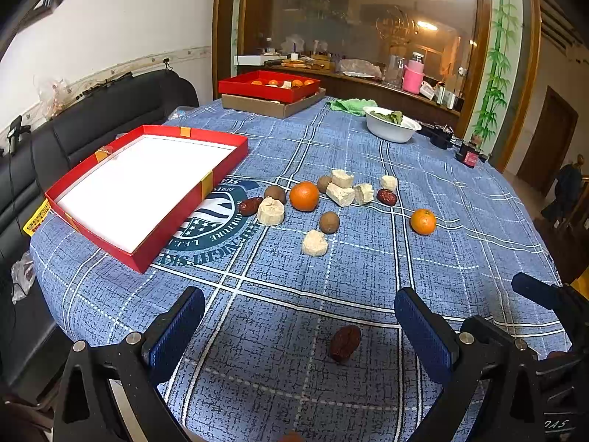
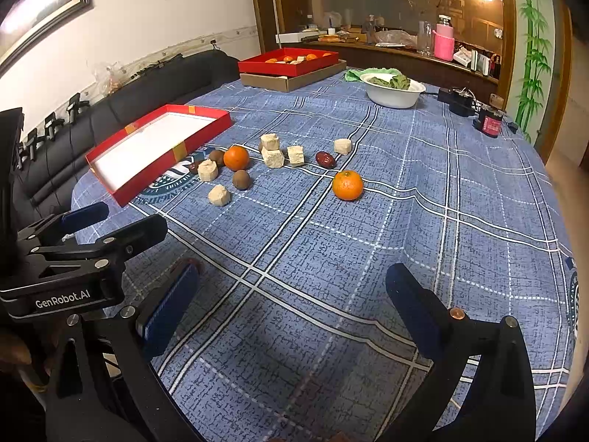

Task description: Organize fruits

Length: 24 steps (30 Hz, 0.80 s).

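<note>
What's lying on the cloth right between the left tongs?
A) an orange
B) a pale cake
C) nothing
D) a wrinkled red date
D: in the left wrist view a dark red date lies on the blue tablecloth between the wide-open left tongs, touching neither finger.

Dim warm indoor light; fisheye-warped, vignetted corners.

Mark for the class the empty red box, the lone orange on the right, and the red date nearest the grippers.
empty red box [image 1: 110,235], left wrist view, its near red wall.
lone orange [image 2: 347,184], right wrist view, centre of peel.
red date [image 1: 344,342], left wrist view, middle of wrinkled skin.
</note>
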Each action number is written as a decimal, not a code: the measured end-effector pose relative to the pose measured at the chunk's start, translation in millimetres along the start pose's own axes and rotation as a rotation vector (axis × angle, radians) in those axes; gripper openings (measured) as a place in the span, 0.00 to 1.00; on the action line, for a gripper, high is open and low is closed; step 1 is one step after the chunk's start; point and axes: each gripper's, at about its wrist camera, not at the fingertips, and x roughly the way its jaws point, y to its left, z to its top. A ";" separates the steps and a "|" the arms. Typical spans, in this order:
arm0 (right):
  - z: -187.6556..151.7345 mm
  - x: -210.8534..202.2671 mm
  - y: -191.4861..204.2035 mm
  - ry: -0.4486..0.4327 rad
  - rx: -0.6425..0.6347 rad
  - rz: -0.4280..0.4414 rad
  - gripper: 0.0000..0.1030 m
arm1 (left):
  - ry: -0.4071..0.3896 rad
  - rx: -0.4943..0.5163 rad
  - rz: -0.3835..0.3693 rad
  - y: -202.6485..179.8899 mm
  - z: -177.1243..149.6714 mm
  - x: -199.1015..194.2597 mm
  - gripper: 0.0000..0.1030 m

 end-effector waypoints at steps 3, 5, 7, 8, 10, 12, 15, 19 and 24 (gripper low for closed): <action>0.1 0.8 0.0 0.002 0.001 0.000 1.00 | 0.002 -0.001 0.001 0.9 0.6 0.5 0.99; 0.0 0.9 -0.1 0.002 0.002 0.001 1.00 | 0.001 -0.002 0.002 1.7 0.8 0.8 0.99; -0.1 1.0 0.0 0.002 0.002 0.000 1.00 | -0.001 -0.004 0.002 2.7 0.6 1.0 0.99; -0.3 1.0 -0.6 0.003 0.003 0.001 1.00 | -0.002 -0.005 0.002 3.4 0.4 0.9 0.99; -0.6 1.4 -0.8 0.003 0.005 0.002 1.00 | -0.013 -0.011 -0.007 6.7 -0.4 -0.3 0.99; -0.7 1.9 -1.7 0.003 0.006 0.002 1.00 | -0.025 -0.012 -0.006 10.8 -2.7 -1.8 0.99; -1.2 3.8 -3.9 0.008 0.010 0.000 1.00 | -0.013 -0.014 0.001 18.7 -7.9 1.0 0.99; 3.9 13.8 -15.4 0.027 0.021 -0.009 1.00 | 0.013 -0.025 -0.002 29.5 -15.8 8.0 0.94; 24.5 37.5 -35.7 0.046 0.051 -0.009 0.99 | 0.047 -0.050 -0.002 36.3 -17.8 19.6 0.87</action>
